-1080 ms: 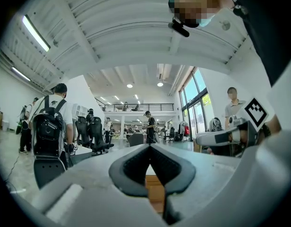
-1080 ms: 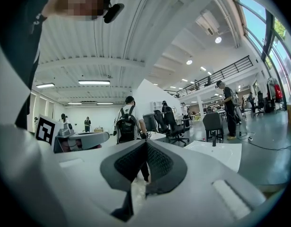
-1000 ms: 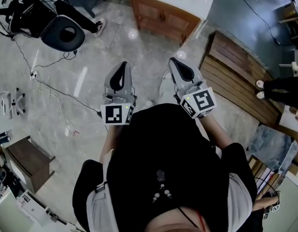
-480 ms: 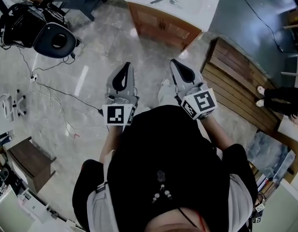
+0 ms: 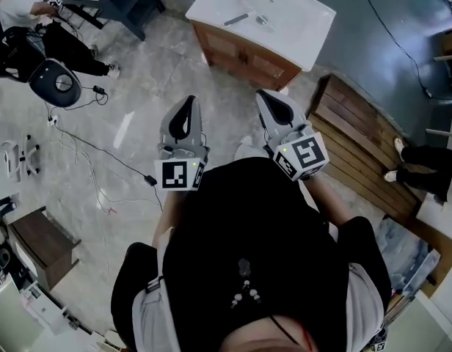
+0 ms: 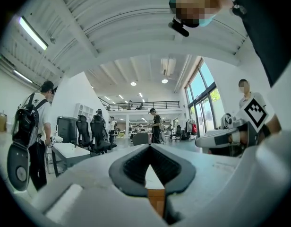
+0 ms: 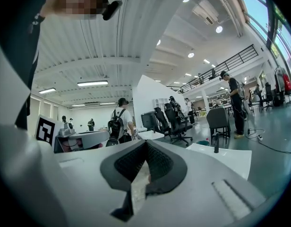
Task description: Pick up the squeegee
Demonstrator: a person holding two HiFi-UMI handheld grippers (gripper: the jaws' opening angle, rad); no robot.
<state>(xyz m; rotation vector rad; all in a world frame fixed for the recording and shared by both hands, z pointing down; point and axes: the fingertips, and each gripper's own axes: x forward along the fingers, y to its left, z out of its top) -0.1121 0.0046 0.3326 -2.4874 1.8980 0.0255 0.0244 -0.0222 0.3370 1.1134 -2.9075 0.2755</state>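
On the vanity (image 5: 303,29), squeegee (image 5: 237,20) well ahead of left claw (image 5: 188,99), right claw (image 5: 262,94)

The head view looks steeply down from above the person. It takes in the left gripper (image 5: 187,103), the right gripper (image 5: 264,95), the floor (image 5: 138,86) and the white-topped cabinet (image 5: 299,35) ahead. Each gripper view sits close behind its own jaws and faces level, forward. All three views share the cabinet and the person with a backpack (image 6: 34,122). Each gripper view catches the other gripper at its inner edge.
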